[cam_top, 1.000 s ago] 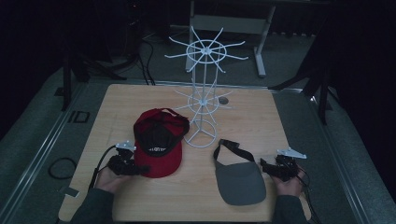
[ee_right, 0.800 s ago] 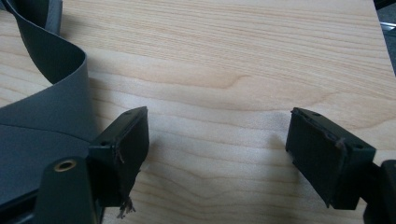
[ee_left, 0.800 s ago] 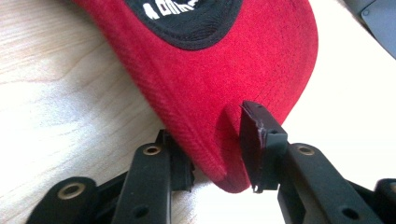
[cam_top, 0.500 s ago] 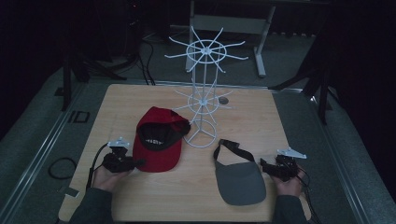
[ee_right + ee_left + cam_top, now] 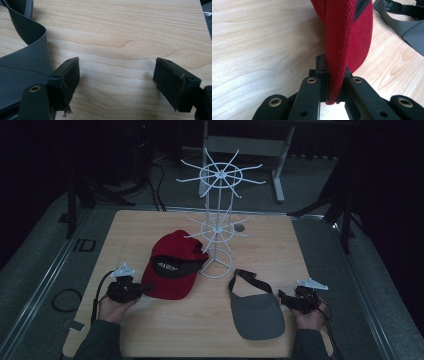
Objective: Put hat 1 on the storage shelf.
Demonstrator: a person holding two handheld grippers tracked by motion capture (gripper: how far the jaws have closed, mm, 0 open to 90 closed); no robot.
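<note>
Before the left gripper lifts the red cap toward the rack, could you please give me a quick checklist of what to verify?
1. Left gripper grip on the red cap: its jaws have just been closing and now pinch the brim edge. Ok.
2. Depth of bite: only the brim's rim sits between the pads. Cannot tell if it will hold.
3. White wire rack upright, hooks free. Ok.
4. Right gripper open, holding nothing. Ok.
5. Grey visor lies apart from the cap. Ok.
</note>
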